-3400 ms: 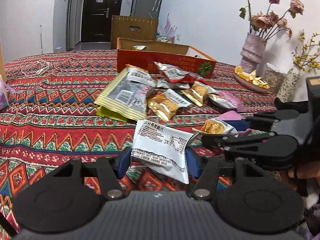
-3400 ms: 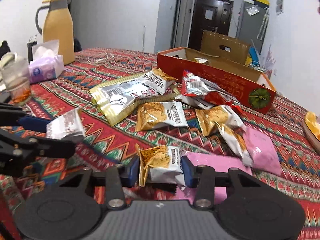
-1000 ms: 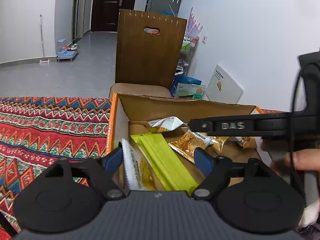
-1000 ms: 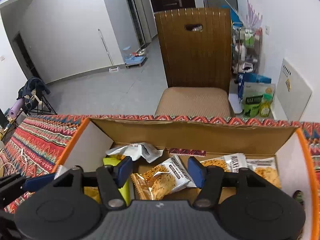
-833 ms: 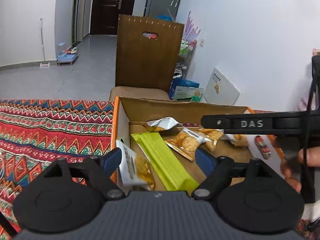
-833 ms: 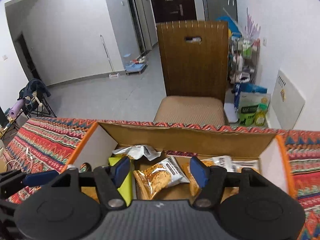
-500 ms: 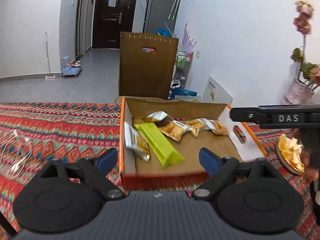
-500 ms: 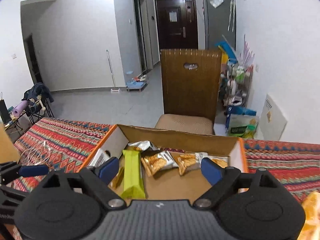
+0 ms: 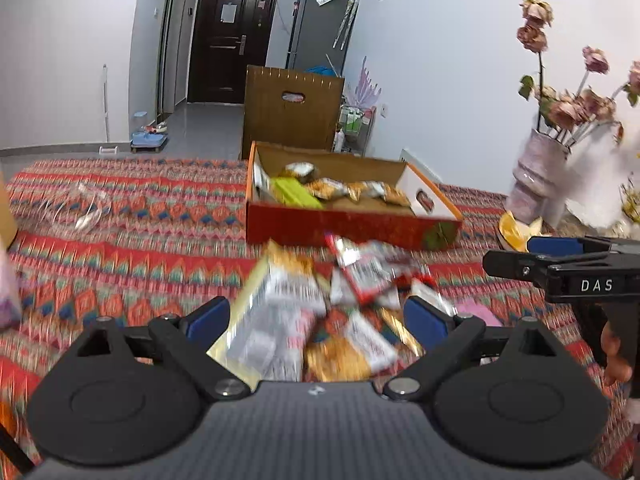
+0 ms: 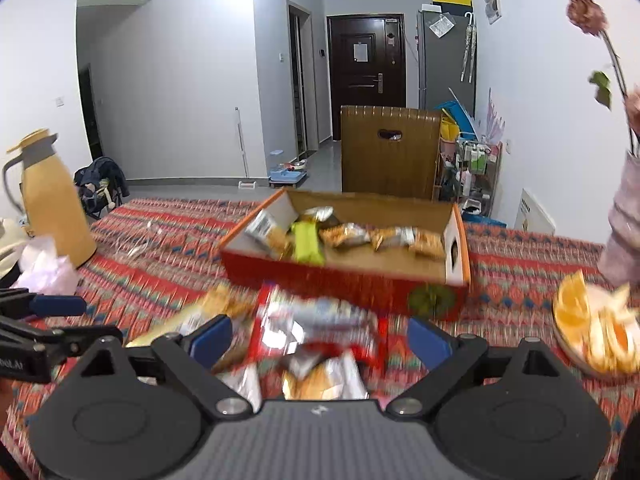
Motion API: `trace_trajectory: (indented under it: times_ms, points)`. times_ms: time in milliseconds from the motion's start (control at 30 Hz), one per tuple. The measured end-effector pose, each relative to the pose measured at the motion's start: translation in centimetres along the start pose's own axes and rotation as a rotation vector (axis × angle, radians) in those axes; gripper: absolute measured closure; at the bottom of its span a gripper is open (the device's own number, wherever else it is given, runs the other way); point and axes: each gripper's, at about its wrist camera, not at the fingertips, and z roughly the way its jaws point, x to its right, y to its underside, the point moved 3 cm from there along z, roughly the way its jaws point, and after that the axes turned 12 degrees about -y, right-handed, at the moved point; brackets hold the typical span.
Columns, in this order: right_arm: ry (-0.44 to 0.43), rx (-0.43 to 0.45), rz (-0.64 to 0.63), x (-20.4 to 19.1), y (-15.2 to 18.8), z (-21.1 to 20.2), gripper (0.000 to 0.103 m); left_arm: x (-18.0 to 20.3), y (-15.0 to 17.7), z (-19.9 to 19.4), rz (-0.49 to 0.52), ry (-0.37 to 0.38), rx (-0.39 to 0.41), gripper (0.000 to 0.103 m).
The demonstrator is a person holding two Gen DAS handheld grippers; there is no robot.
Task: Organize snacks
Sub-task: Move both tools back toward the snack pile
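Loose snack packets: a heap on the counter, at 6 o'clock of the box, motion-blurred in both wrist views. A large gold-and-silver bag lies at the heap's 9 o'clock side; a red-and-white packet sits nearest the box; orange-and-white packets lie lowest in frame. Print on every wrapper is unreadable.

Red cardboard box: at 12 o'clock of the heap, open-topped, on the counter. Inside, a green bar, a row of orange-and-silver packets, and one white packet leaning on the wall at the 9 o'clock end. The front wall hides the box floor nearest the camera.

Left hand-held gripper: jaws spread wide, having just been opening; nothing is held and the blue pads touch nothing. The heap shows between them, lying beyond on the cloth.

Right hand-held gripper: jaws likewise wide apart after just opening, empty, pads clear of the packets seen past them. In the left wrist view it enters at 3 o'clock, cut off by the frame edge, with part of a hand on its grip.

Surroundings: patterned red cloth over the counter; vase of dried roses and dish of orange pieces at 3 o'clock, both blurred; tan jug at 9 o'clock.
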Motion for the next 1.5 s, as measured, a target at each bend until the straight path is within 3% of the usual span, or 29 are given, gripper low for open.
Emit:
trace_trajectory:
  times_ms: [133,400,700,1100,1500]
  points:
    - [0.009,0.013,0.007,-1.7,4.3,-2.5,0.009,0.2,3.5,-2.7,-0.005,-0.009,0.002,0.006]
    - [0.065,0.017,0.001,-5.1,11.9,-7.1,0.008,2.6,9.5,-6.4,-0.01,0.041,-0.036,0.006]
    - [0.112,0.012,0.0,-6.9,17.2,-10.8,0.006,4.7,14.0,-8.5,0.027,0.053,-0.087,0.006]
    - [0.112,-0.02,0.026,-6.1,19.1,-11.3,0.005,5.5,14.9,-8.4,0.046,0.047,-0.111,0.006]
    - [0.065,-0.038,0.094,-4.0,17.3,-7.7,0.005,4.3,12.9,-4.8,0.026,0.029,-0.128,0.006]
